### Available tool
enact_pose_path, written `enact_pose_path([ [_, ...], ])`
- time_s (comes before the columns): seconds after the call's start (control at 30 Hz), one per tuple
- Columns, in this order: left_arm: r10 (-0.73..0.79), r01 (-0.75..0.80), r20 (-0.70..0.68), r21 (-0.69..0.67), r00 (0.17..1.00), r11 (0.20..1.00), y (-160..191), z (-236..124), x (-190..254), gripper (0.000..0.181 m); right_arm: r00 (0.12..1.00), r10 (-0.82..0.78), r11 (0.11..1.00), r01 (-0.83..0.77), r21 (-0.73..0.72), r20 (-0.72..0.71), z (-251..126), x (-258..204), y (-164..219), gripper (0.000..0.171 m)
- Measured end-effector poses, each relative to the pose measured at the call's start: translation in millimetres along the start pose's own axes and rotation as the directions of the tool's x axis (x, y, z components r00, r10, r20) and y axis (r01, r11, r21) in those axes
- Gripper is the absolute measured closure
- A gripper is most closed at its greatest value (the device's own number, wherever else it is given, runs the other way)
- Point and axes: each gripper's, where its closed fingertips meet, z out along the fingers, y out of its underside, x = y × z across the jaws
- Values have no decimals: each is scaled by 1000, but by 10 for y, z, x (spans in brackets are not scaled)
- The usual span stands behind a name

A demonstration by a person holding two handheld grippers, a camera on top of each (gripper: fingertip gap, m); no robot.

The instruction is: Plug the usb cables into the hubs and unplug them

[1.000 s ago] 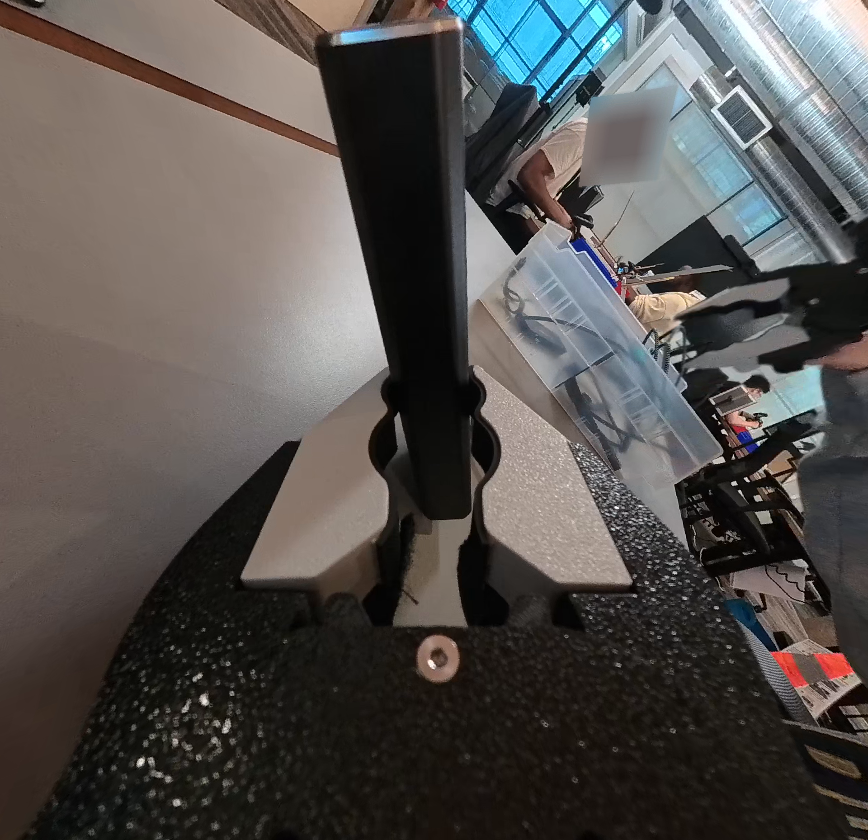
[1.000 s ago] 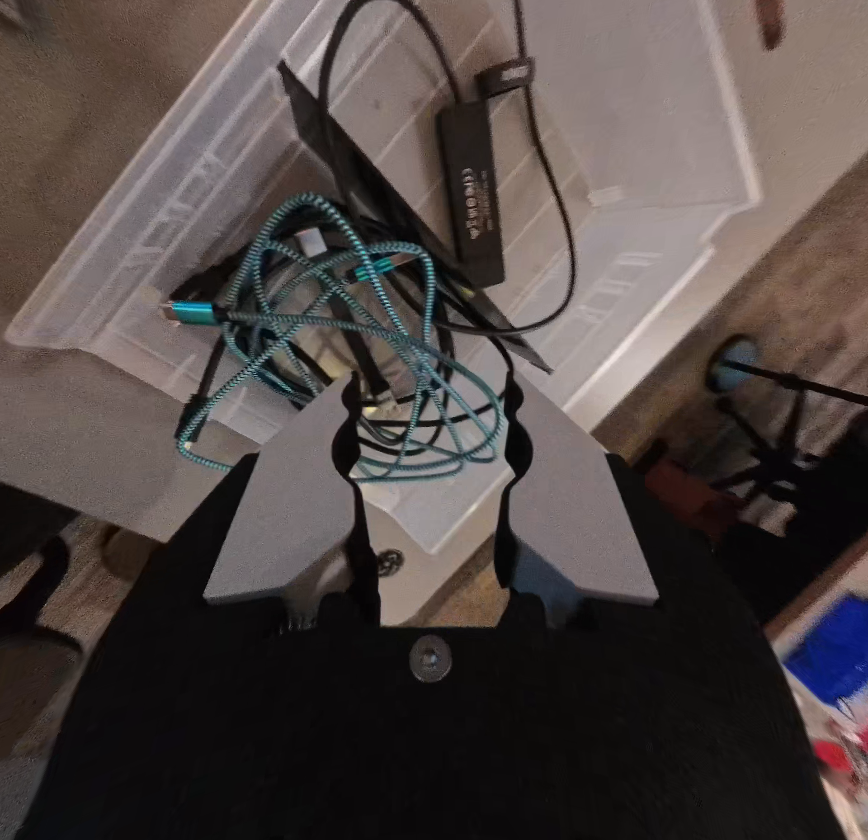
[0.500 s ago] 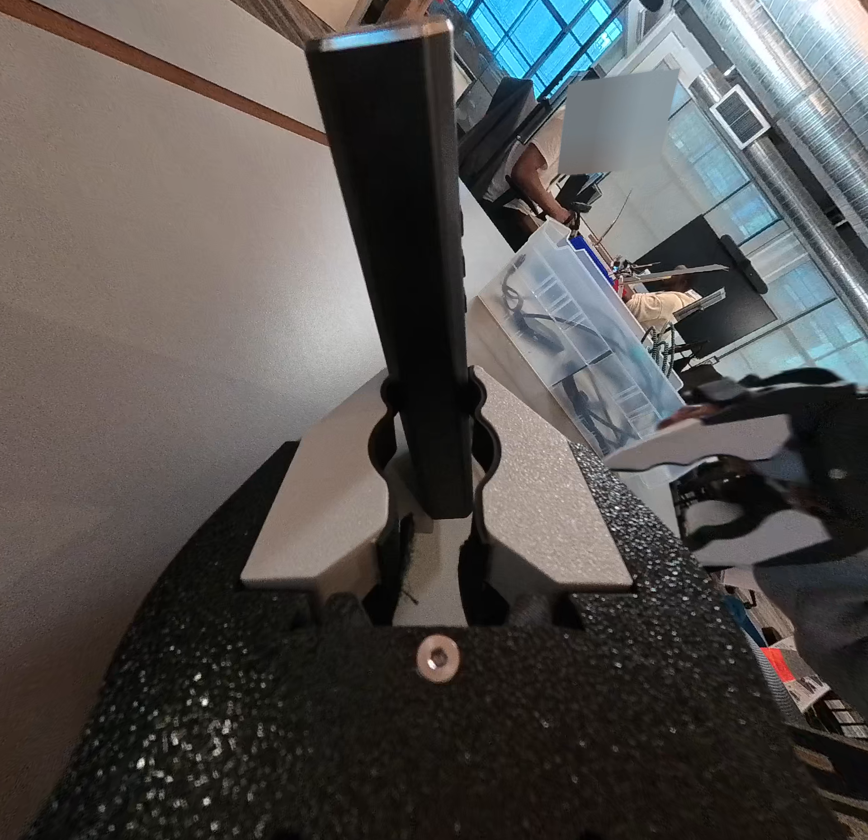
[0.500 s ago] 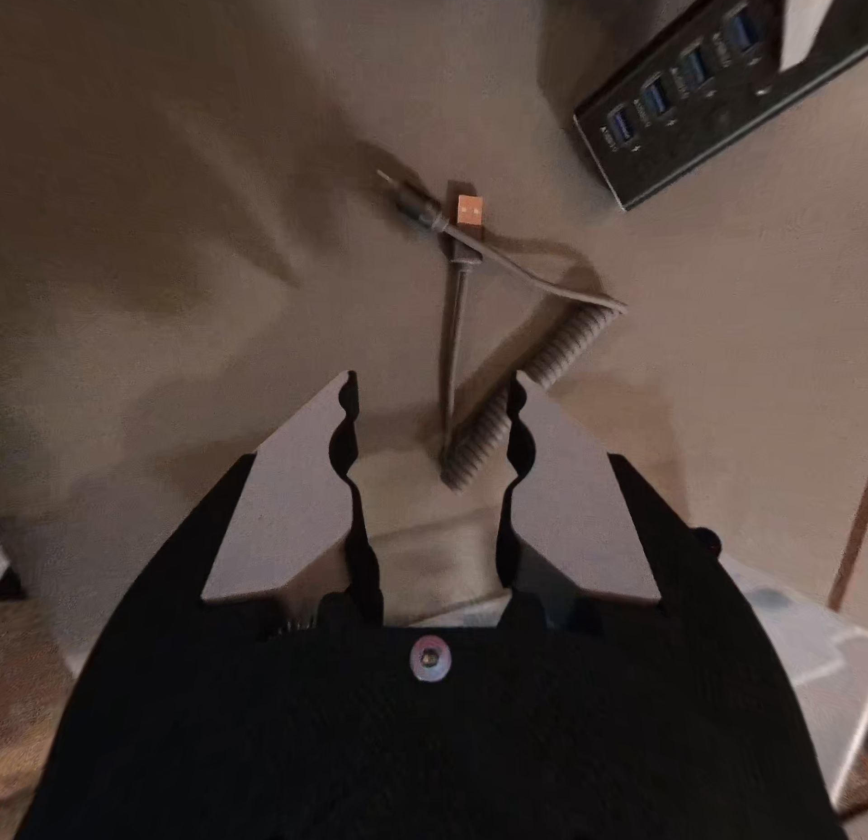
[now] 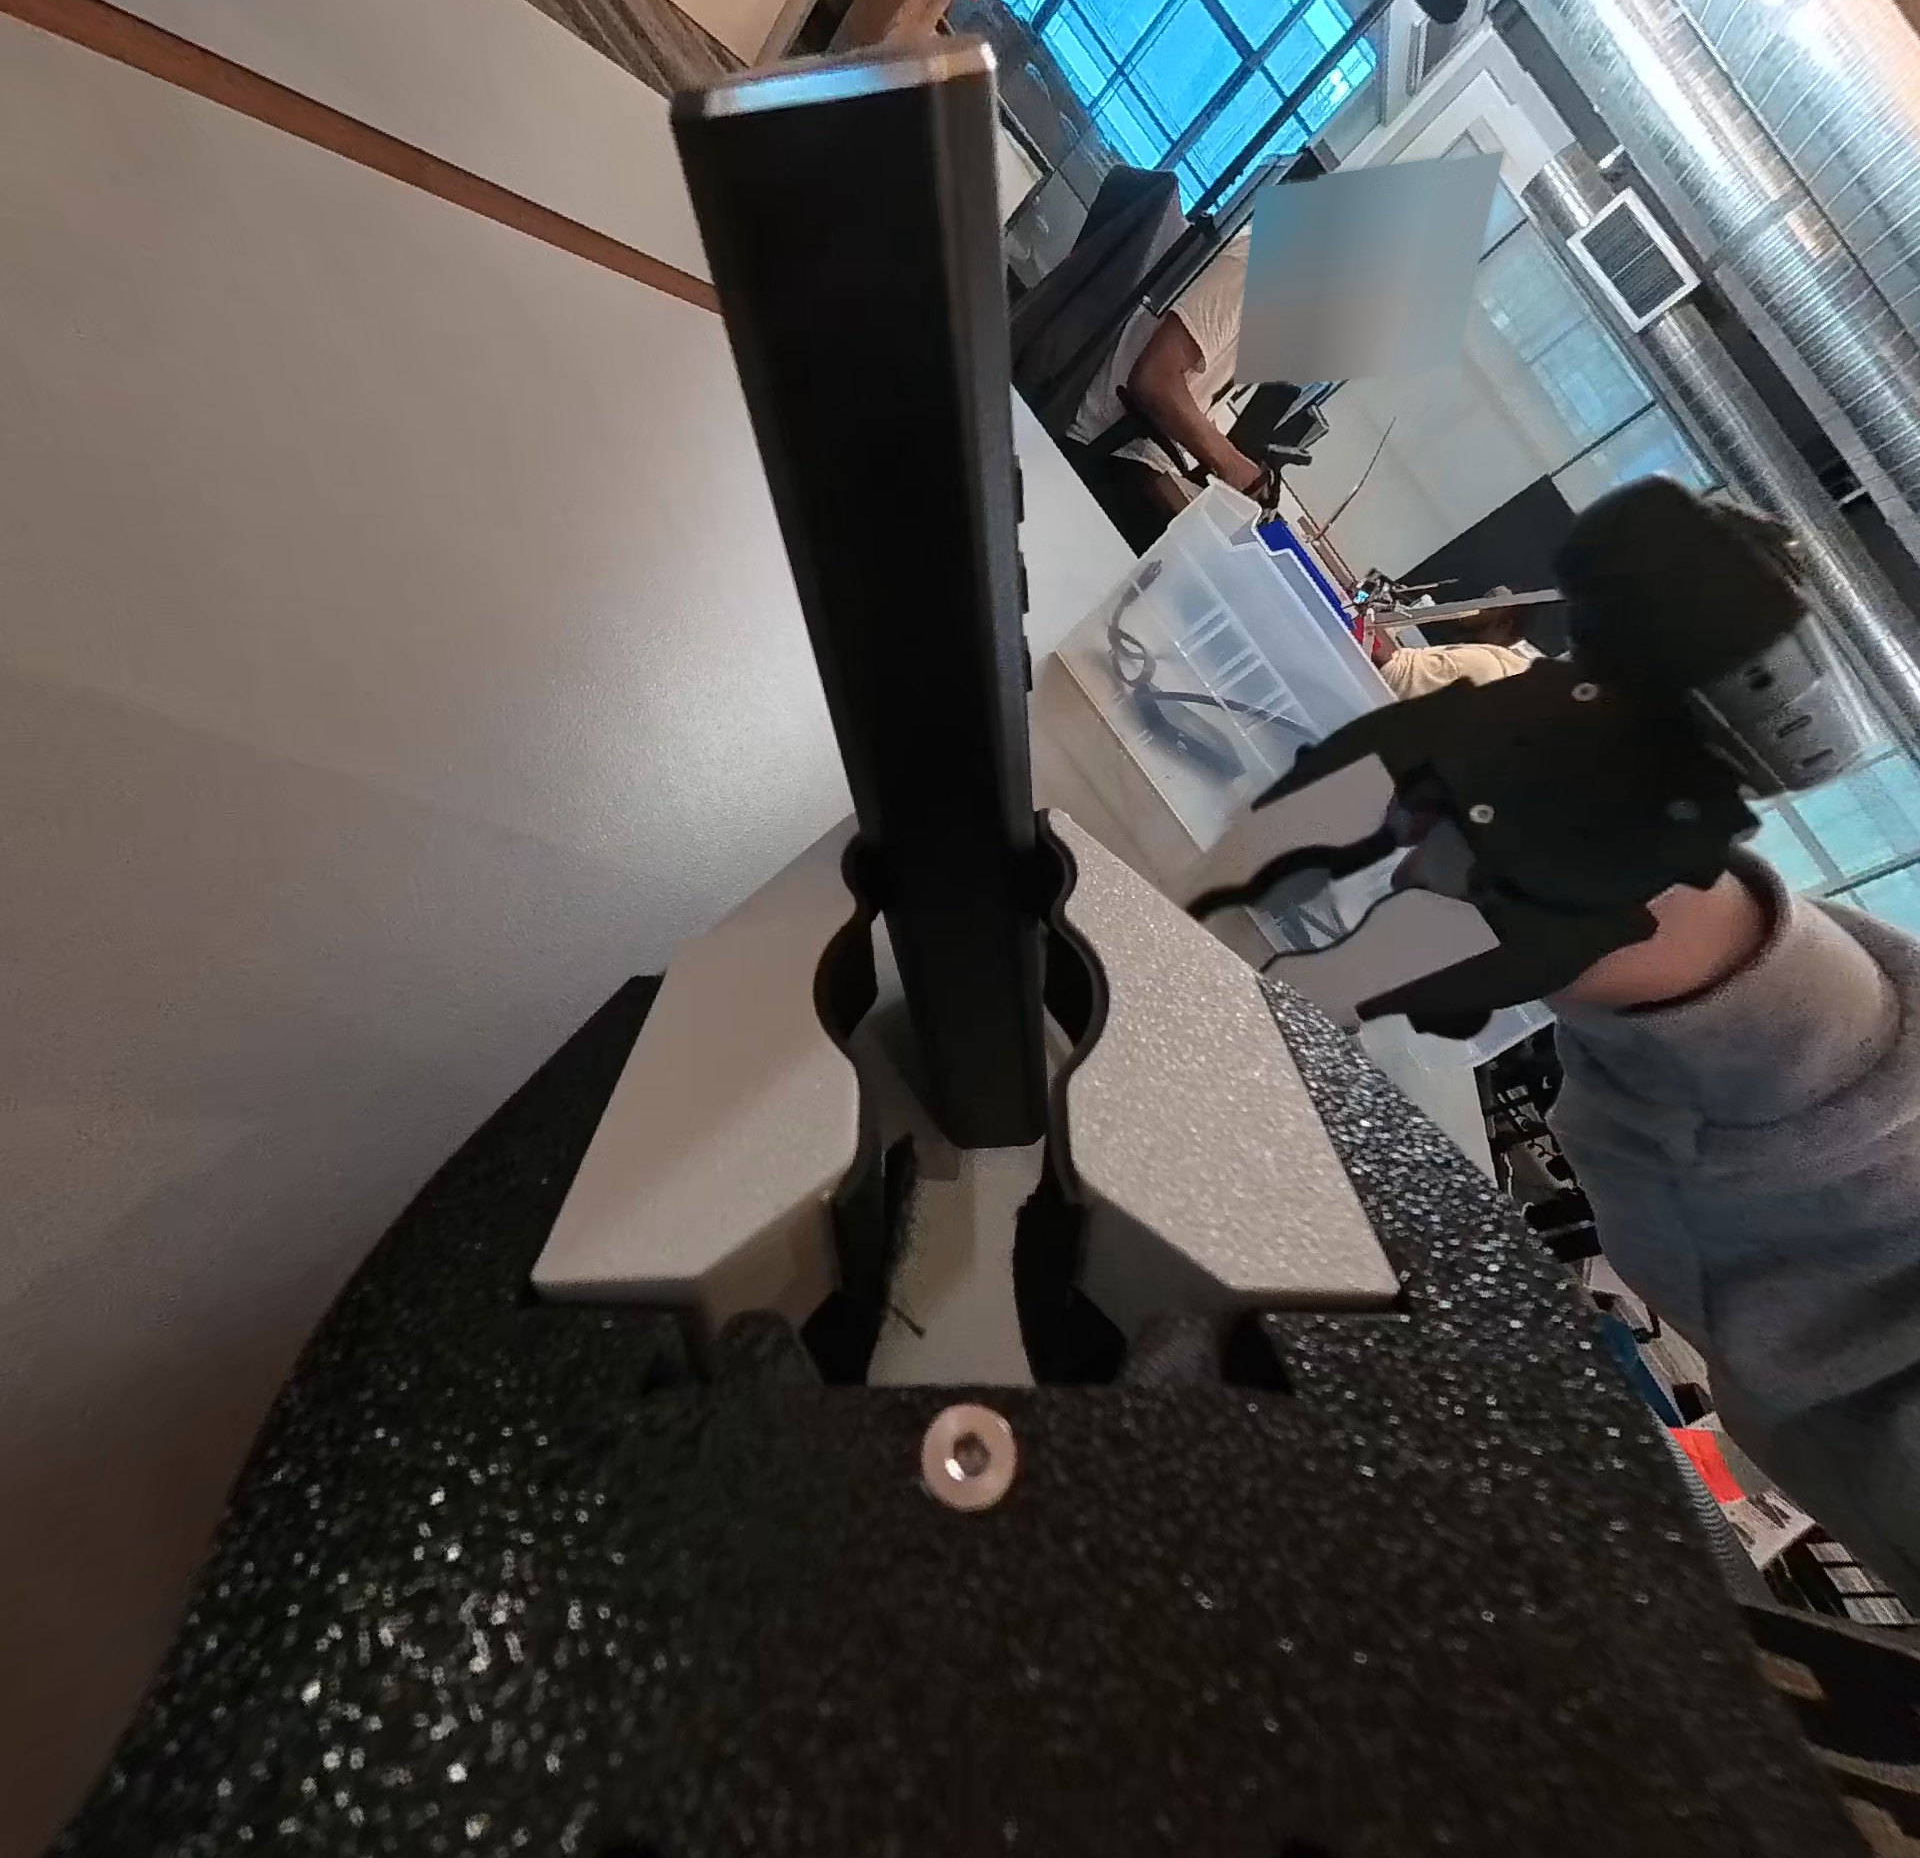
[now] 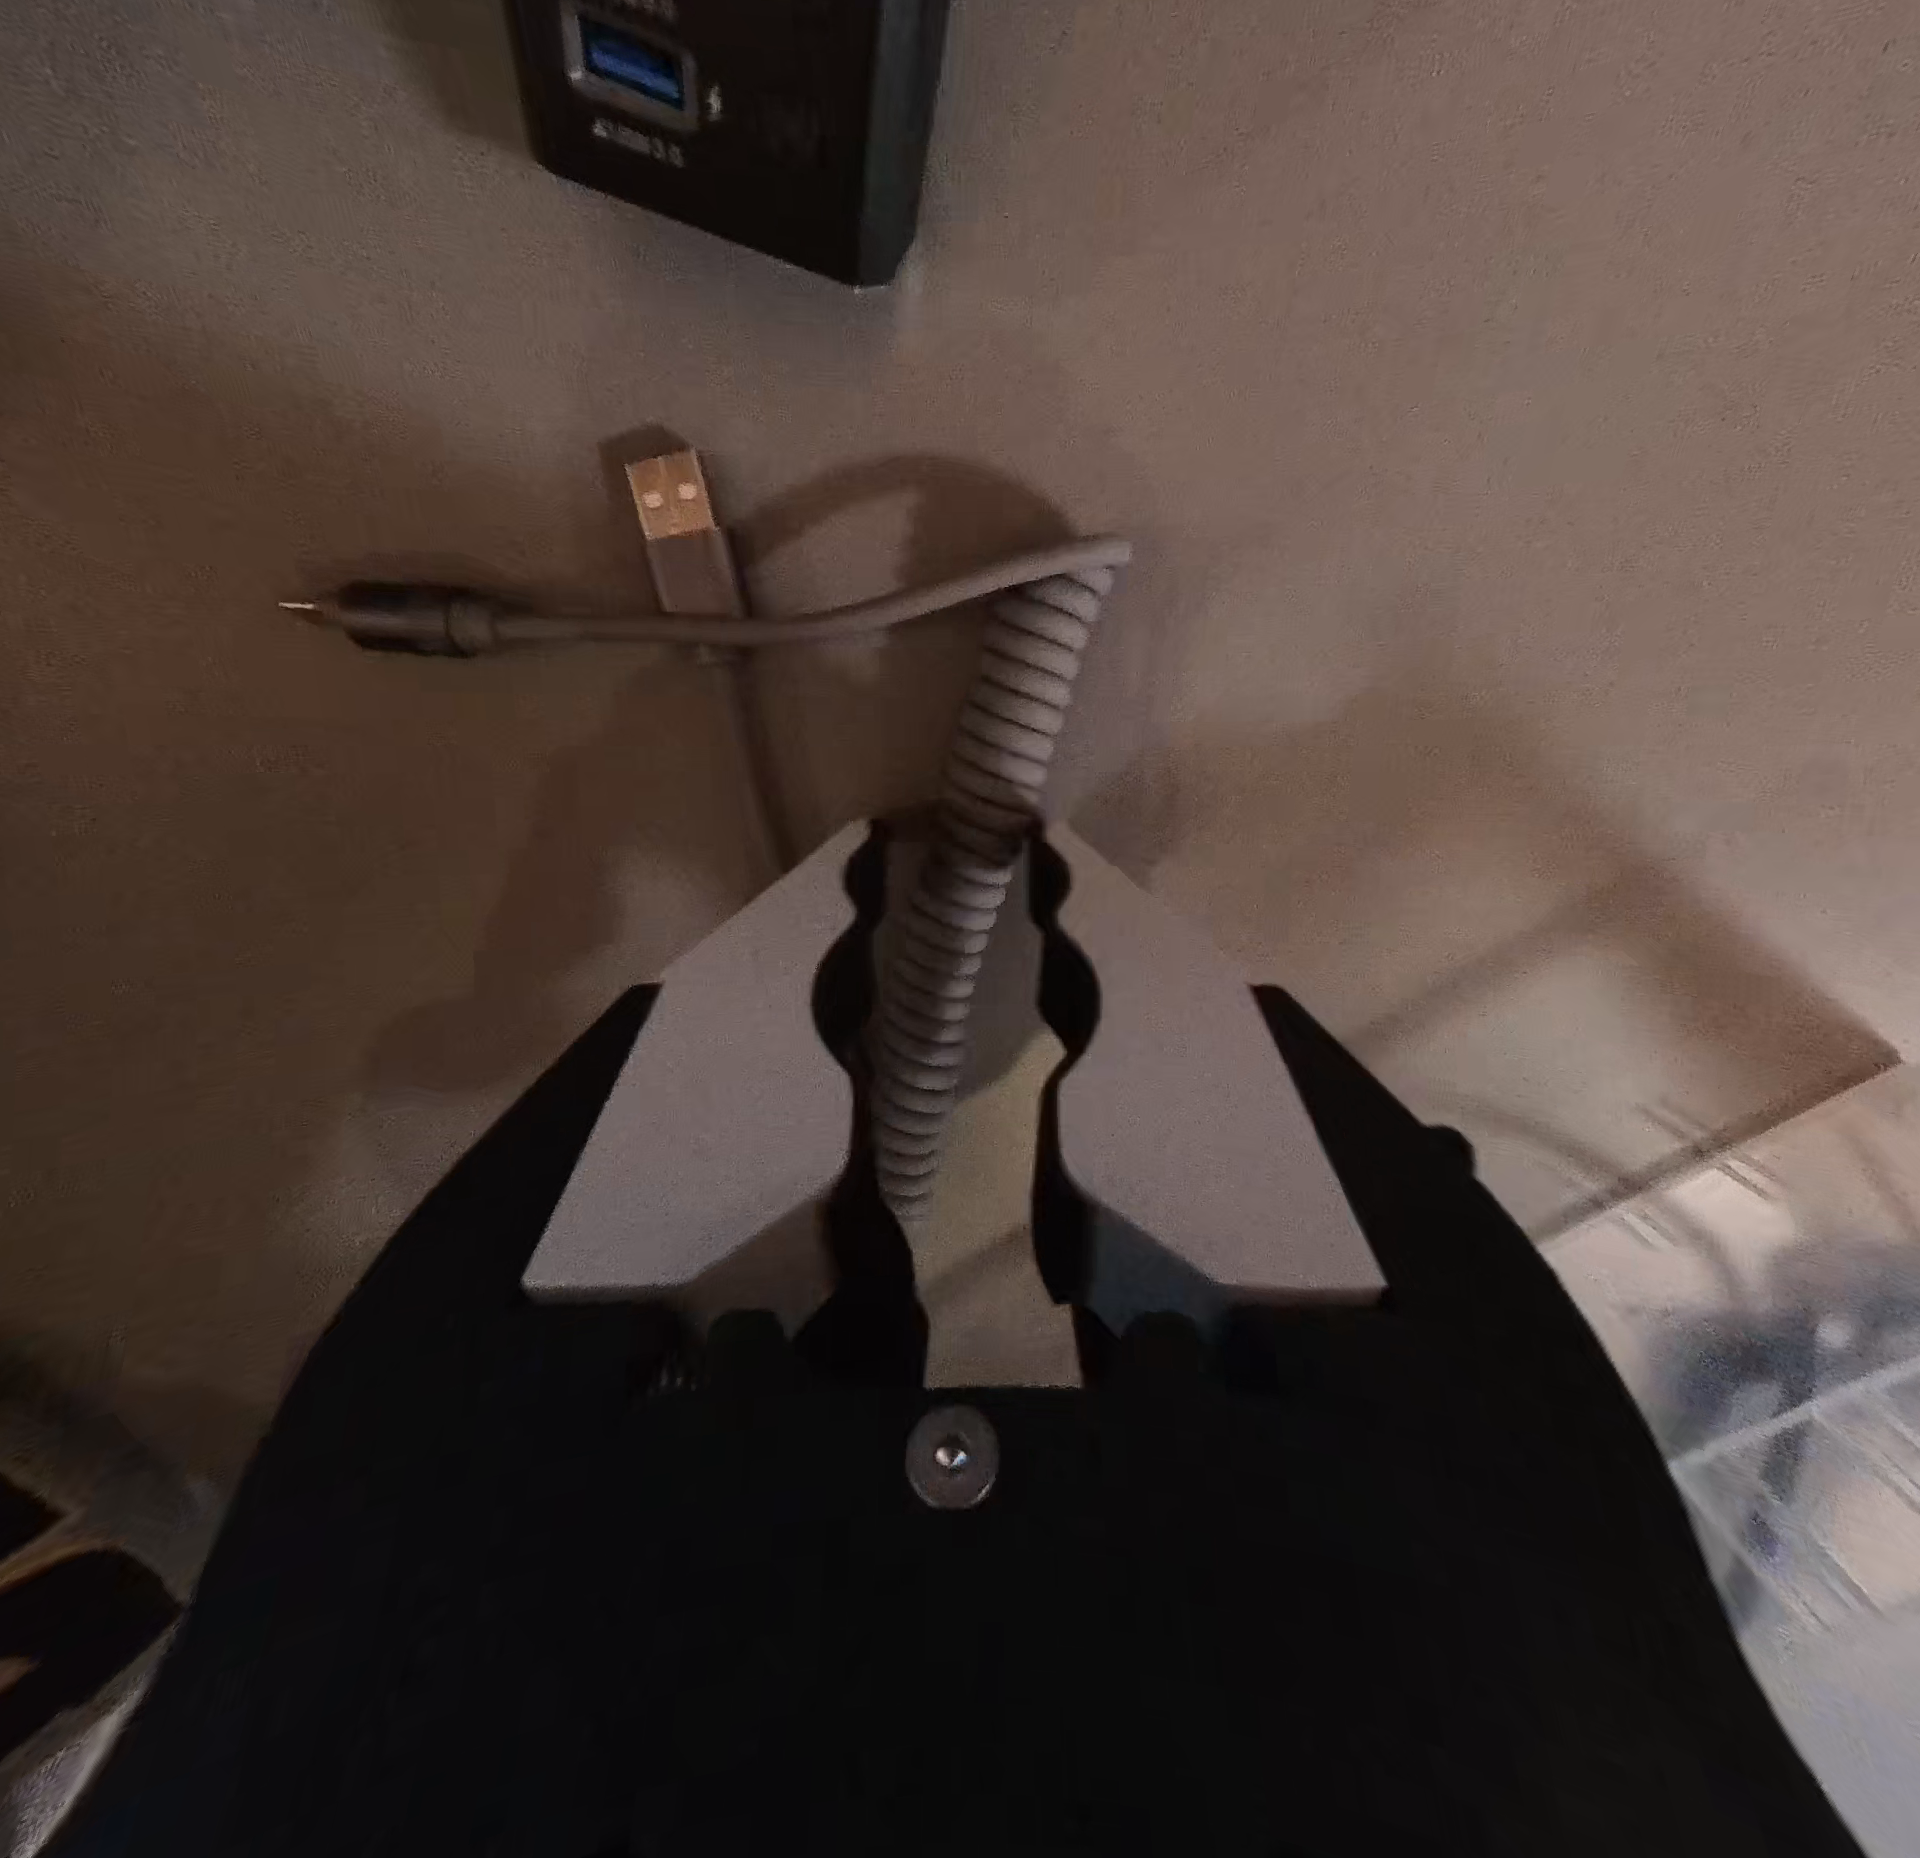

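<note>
Blue-lit windows, silver ducts

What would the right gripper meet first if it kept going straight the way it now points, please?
The grey coiled USB cable: its coil already lies between the open fingers of the right gripper. Beyond it comes the beige table surface; the black USB hub sits farther ahead, slightly left. Depth is hard to judge.
</note>
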Motion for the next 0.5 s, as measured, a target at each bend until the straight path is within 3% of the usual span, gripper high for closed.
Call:
enact_pose_path([
  [0.03, 0, 0, 0, -1, 1000, 1000, 2, 0, 0, 155, 1000, -23, 1000, 23, -4, 15, 1, -27, 3, 156],
  [0.13, 2, -2, -2, -1, 1000, 1000, 3, 1, 4, 155, 989, -140, 989, 142, 34, -49, -105, -64, -14, 160],
  [0.2, 1, -1, -3, -2, 1000, 1000, 3, 0, 5, 155, 968, -211, 964, 229, 134, -139, -381, -152, -74, 161],
  [0.37, -2, 2, -3, -2, 1000, 1000, 1, 1, 3, 155, 875, -208, 868, 371, 330, -436, -1543, -200, 57, 161],
  [0.5, -2, 2, -4, -2, 1000, 1000, 2, 0, 4, 155, 774, -82, 861, 372, 346, -628, -2386, 141, 478, 162],
])
